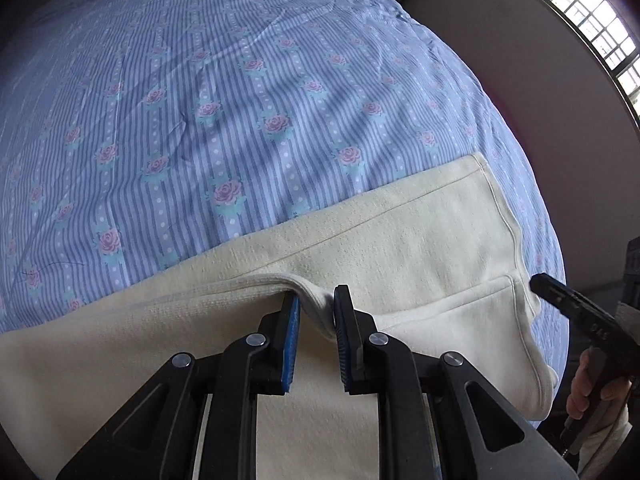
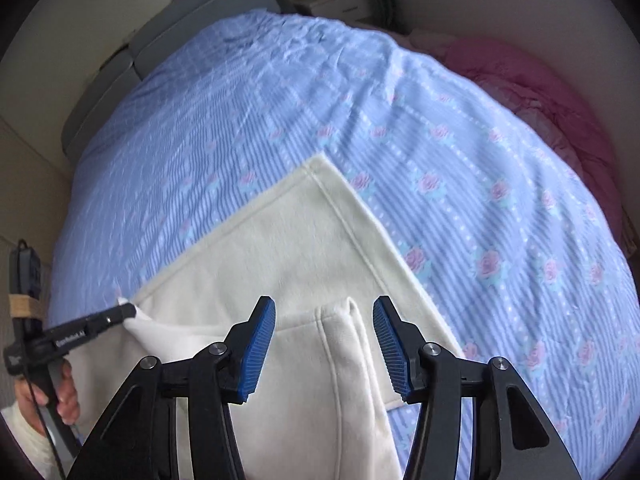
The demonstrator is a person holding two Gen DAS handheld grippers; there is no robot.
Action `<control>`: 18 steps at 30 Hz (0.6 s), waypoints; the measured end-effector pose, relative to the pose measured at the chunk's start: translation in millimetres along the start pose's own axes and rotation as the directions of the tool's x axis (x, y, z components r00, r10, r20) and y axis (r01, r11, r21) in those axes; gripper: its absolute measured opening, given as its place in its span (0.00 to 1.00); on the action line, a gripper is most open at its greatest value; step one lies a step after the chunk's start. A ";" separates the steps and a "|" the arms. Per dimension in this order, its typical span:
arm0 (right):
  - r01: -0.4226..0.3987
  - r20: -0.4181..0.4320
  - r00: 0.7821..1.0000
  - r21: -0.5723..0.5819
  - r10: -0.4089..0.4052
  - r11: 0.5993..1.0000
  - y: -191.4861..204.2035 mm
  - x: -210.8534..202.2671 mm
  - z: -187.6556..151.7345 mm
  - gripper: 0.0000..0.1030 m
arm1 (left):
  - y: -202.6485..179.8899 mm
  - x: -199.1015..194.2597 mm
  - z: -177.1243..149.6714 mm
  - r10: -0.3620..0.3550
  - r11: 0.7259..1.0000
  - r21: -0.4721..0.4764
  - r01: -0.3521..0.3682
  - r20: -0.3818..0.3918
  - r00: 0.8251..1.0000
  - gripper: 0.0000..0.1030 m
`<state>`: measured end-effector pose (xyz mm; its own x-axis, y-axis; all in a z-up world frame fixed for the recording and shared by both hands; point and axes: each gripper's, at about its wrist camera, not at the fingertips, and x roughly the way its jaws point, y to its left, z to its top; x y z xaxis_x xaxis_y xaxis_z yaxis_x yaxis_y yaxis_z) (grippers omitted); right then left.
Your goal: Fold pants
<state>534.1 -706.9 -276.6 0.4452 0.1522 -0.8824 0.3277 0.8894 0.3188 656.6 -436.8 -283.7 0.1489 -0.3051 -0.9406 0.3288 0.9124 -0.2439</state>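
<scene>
Pants [image 1: 360, 232] edge pinched in left claw [image 1: 316, 312]; right claw [image 2: 324, 320] wide over hem; bedspread [image 1: 200, 100] beyond.

Cream pants [image 1: 360, 232] on floral bedspread [image 1: 200, 100]

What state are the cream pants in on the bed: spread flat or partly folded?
Partly folded. A second layer of the cream pants lies doubled over the lower one, its edge raised between the right gripper's open fingers.

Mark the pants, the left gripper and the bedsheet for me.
pants [image 2: 288, 248], right wrist view, flat cream panel above the fingers.
left gripper [image 1: 316, 312], left wrist view, midway between fingertips, on the pinched fold.
bedsheet [image 1: 240, 92], left wrist view, bare striped floral area.
</scene>
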 end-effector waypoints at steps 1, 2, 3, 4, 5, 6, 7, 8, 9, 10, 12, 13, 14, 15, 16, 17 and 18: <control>0.023 -0.037 0.999 -0.022 -0.024 0.999 0.5 12.0 -0.3 0.51 | 0.0 0.6 0.1 0.000 1.000 -0.005 0.000 -0.002 1.000 0.17; 0.044 -0.062 0.997 -0.034 -0.046 0.998 0.3 22.0 -0.9 0.51 | -0.1 1.4 0.6 0.000 1.000 -0.008 0.000 -0.003 1.000 0.17; 0.039 -0.086 0.995 -0.039 -0.043 0.998 0.0 31.2 -1.1 0.51 | -0.6 2.3 1.2 0.001 1.000 -0.009 -0.001 -0.004 1.000 0.17; 0.024 -0.112 0.993 -0.034 -0.028 0.999 -0.5 37.9 -3.0 0.51 | -0.9 2.5 0.9 0.001 1.000 -0.007 -0.001 -0.004 1.000 0.17; 0.004 -0.132 0.991 -0.030 -0.008 1.000 -0.2 43.1 -5.5 0.50 | -1.2 2.4 0.5 0.002 1.000 -0.005 -0.002 -0.003 1.000 0.17; -0.004 -0.146 0.989 -0.040 -0.002 0.999 1.4 47.7 -8.1 0.48 | -1.5 2.4 0.3 0.003 1.000 -0.002 -0.003 -0.003 1.000 0.17; 0.022 -0.152 0.988 -0.072 -0.033 0.997 4.8 51.2 -10.8 0.33 | -1.8 2.1 -0.2 0.002 1.000 0.001 -0.002 -0.002 1.000 0.17; 0.048 -0.146 0.987 -0.110 -0.063 0.993 8.2 53.0 -13.5 0.22 | -2.2 1.5 -1.1 0.002 1.000 0.003 -0.002 -0.001 1.000 0.17; 0.051 -0.139 0.988 -0.126 -0.069 0.991 9.1 52.6 -14.9 0.20 | -2.9 0.2 -1.7 0.000 1.000 0.009 0.000 -0.002 1.000 0.17; 0.048 -0.130 0.989 -0.124 -0.064 0.991 8.6 48.8 -15.4 0.13 | -3.8 -2.3 -2.5 -0.003 1.000 0.013 0.003 0.000 1.000 0.17; 0.043 -0.084 0.995 -0.103 -0.052 0.994 7.3 28.9 -12.8 0.10 | -4.2 -11.1 -4.4 -0.025 1.000 0.001 0.025 0.012 1.000 0.18; 0.052 -0.034 0.998 -0.087 -0.055 0.995 6.7 11.0 -8.4 0.10 | -3.2 -17.2 -4.9 -0.045 0.999 -0.016 0.045 0.023 0.999 0.18; 0.053 0.018 0.999 -0.073 -0.052 0.996 6.2 -7.2 -3.2 0.10 | -1.8 -21.7 -4.4 -0.067 0.997 -0.036 0.068 0.029 0.997 0.18; 0.050 0.070 0.996 -0.056 -0.046 0.997 5.5 -24.7 4.7 0.10 | -0.8 -24.0 -2.4 -0.086 0.994 -0.057 0.088 0.027 0.996 0.18; 0.048 0.115 0.992 -0.043 -0.043 0.998 4.9 -40.2 14.9 0.10 | -0.5 -23.8 1.5 -0.096 0.992 -0.075 0.097 0.015 0.995 0.18; 0.046 0.142 0.989 -0.048 -0.039 0.998 6.0 -50.4 27.8 0.09 | -0.4 -22.3 6.4 -0.100 0.991 -0.087 0.101 0.009 0.995 0.18; 0.061 0.160 0.986 -0.060 -0.051 0.996 8.2 -54.6 41.5 0.06 | -0.2 -19.5 11.4 -0.096 0.991 -0.095 0.096 0.007 0.995 0.18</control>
<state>547.0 -725.8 -211.4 0.5554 0.0359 -0.8308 0.3035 0.9214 0.2427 664.3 -434.1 -262.6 0.1231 -0.3932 -0.9112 0.2511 0.9006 -0.3548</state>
